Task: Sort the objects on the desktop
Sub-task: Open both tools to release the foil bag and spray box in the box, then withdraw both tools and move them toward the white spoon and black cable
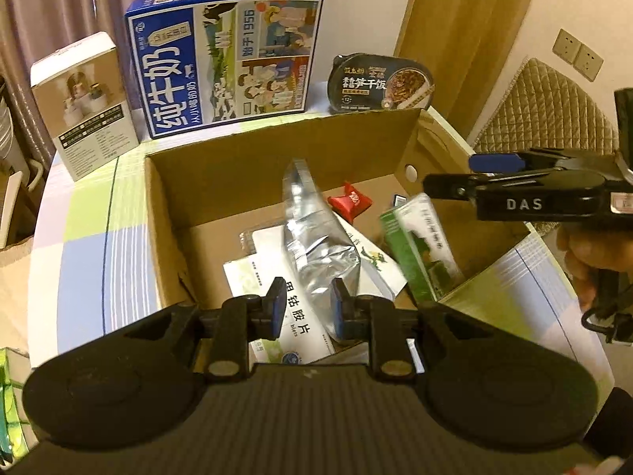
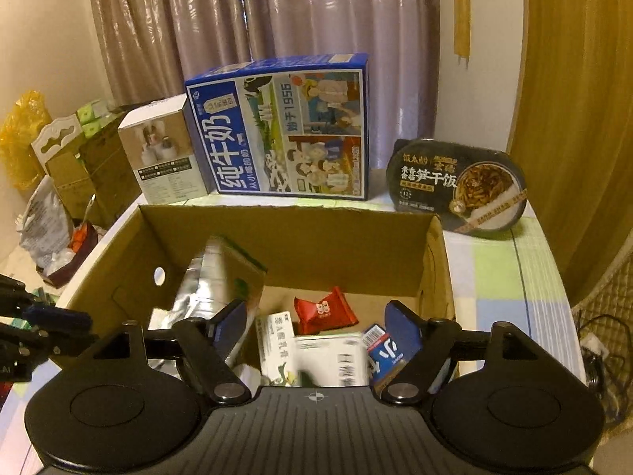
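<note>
On the tabletop, along the far edge from left to right, stand 3 things outside the cardboard box: a small white carton, the large blue milk carton and, toward the far right corner, a black ready-meal tray. I judge the sorting well under way but unfinished, since these 3 are not yet in the box.

Inside the box lie a crumpled silver foil pouch, white medicine boxes, a red sachet and a green-and-white box, which looks blurred under the right gripper.

The left gripper hangs over the near edge of the box with its jaws at their narrowest and nothing clamped; the pouch and a medicine box only show behind the gap. The right gripper has its jaws spread wide, gripping nothing.

The right wrist view adds a small blue packet at the right side of the box, a green-edged carton leaning by the pouch, and clutter on the floor to the left. The left wrist view alone shows the hand holding the right gripper.
</note>
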Demonstrator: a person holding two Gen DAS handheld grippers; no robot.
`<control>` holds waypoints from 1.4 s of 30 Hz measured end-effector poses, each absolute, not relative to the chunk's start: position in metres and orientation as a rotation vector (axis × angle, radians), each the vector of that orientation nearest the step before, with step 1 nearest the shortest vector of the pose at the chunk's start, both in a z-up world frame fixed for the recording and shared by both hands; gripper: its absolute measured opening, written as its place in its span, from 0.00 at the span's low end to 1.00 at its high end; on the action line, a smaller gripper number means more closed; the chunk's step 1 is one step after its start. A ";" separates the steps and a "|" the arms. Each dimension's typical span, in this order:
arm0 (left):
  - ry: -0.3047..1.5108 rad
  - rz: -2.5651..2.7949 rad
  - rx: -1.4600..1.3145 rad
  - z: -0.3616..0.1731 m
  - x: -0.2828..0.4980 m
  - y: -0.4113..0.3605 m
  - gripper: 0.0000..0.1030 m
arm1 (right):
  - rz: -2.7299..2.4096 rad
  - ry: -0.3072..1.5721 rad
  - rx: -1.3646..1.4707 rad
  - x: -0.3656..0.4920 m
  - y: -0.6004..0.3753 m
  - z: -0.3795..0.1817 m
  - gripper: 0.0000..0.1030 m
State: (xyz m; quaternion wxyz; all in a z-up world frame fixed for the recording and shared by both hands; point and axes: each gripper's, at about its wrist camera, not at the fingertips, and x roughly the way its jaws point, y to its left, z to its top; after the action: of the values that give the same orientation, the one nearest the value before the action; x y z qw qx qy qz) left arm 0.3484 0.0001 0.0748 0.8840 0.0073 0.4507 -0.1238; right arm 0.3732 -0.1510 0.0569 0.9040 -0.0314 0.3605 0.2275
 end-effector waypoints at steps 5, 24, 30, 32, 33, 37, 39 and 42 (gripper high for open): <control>0.938 -0.252 0.005 0.077 0.340 0.005 0.21 | 0.469 0.731 -0.071 0.362 -0.155 0.061 0.78; 0.942 -0.215 -0.034 0.081 0.279 0.005 0.40 | 0.484 0.714 -0.106 0.285 -0.169 0.069 0.87; 0.937 -0.187 -0.046 0.081 0.251 0.012 0.69 | 0.511 0.724 -0.152 0.251 -0.175 0.063 0.89; 0.932 -0.168 -0.039 0.079 0.239 0.015 0.78 | 0.534 0.727 -0.175 0.237 -0.177 0.060 0.89; 0.929 -0.159 -0.033 0.078 0.232 0.016 0.85 | 0.544 0.728 -0.189 0.229 -0.178 0.057 0.89; 0.937 -0.115 -0.019 0.065 0.201 0.022 0.96 | 0.610 0.728 -0.264 0.200 -0.179 0.041 0.89; 0.943 -0.099 -0.016 0.058 0.186 0.024 0.96 | 0.655 0.728 -0.322 0.185 -0.177 0.031 0.89; 0.951 -0.086 -0.015 0.047 0.163 0.025 0.96 | 0.740 0.704 -0.443 0.161 -0.172 0.013 0.89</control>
State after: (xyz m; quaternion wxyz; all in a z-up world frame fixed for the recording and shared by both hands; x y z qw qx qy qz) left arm 0.1634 0.0254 0.0469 0.8882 -0.0072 0.4576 -0.0413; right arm 0.1612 -0.1724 0.0129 0.8490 -0.2103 0.3343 0.3511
